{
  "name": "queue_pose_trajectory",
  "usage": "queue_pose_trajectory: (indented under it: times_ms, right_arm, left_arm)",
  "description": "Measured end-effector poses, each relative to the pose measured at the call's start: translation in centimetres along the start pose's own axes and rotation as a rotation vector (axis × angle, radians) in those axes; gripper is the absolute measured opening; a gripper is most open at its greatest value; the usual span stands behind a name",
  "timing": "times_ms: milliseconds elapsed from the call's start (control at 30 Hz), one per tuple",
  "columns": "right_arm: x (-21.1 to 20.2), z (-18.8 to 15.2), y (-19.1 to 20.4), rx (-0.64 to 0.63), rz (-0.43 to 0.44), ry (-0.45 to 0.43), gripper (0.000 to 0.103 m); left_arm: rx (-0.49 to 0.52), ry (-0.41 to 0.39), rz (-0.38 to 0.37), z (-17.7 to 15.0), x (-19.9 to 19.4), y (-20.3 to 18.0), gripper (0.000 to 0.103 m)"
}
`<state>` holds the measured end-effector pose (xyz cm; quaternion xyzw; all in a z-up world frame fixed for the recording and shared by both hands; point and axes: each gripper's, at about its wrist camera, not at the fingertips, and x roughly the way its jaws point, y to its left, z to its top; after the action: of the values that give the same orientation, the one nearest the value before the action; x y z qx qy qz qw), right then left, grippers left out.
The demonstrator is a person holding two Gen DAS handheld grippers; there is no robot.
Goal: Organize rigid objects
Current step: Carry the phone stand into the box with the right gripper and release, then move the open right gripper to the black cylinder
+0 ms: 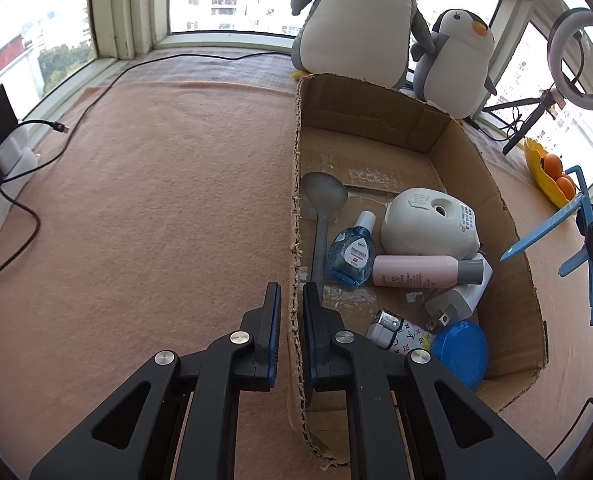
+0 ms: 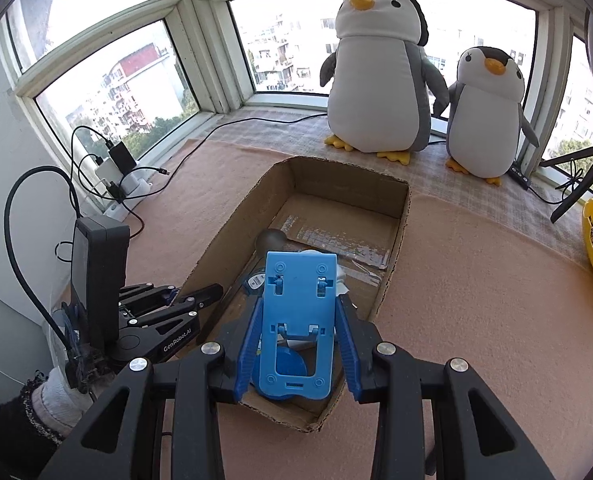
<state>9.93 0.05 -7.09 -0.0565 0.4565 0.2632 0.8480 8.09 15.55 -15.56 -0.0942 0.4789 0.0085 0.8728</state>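
An open cardboard box [image 1: 464, 152] lies on the pink cloth. It holds a grey ladle [image 1: 322, 200], a blue bottle [image 1: 352, 254], a white rounded device [image 1: 428, 220], a pink bottle [image 1: 416, 272], a white plug [image 1: 456, 300], a patterned tube [image 1: 400, 332] and a blue lid [image 1: 462, 352]. My left gripper [image 1: 292, 296] is shut on the box's left wall [image 1: 294, 240]. My right gripper [image 2: 300, 308] is shut on a blue plastic phone stand [image 2: 296, 320], held above the box [image 2: 400, 216]. The stand also shows at the right of the left wrist view [image 1: 552, 228].
Two plush penguins [image 2: 376, 76] [image 2: 488, 116] stand behind the box by the window. A yellow bowl with oranges [image 1: 548, 176] and a ring light on a tripod [image 1: 576, 60] are at the right. Chargers and cables [image 1: 8, 152] lie along the left sill.
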Motion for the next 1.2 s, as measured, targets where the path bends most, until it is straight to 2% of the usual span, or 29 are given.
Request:
queue_pose_trajectory:
  times_ms: [200, 367, 400, 467, 833, 1200]
  right_arm:
    - [3.3, 0.6, -0.5, -0.002, -0.017, 0.053, 0.033]
    - [4.9, 0.8, -0.7, 0.001, -0.027, 0.064, 0.034]
    - [5.1, 0.9, -0.7, 0.002, -0.022, 0.069, 0.035]
    - [5.1, 0.9, -0.7, 0.005, -0.02, 0.063, 0.043]
    - [3.0, 0.8, -0.9, 0.021, -0.011, 0.029, 0.046]
    - [-2.2, -2.9, -5.1, 0.121, -0.044, 0.002, 0.046]
  left_arm:
    - [-0.005, 0.004, -0.007, -0.1, 0.4, 0.0, 0.007]
    - [-0.006, 0.006, -0.009, 0.0, 0.7, 0.2, 0.004]
    - [-0.006, 0.006, -0.008, 0.0, 0.8, 0.2, 0.004]
    - [-0.004, 0.005, -0.007, 0.0, 0.8, 0.1, 0.004]
    - [0.006, 0.002, 0.006, 0.0, 0.8, 0.0, 0.004]
    - [0.021, -0.006, 0.023, 0.1, 0.1, -0.3, 0.004]
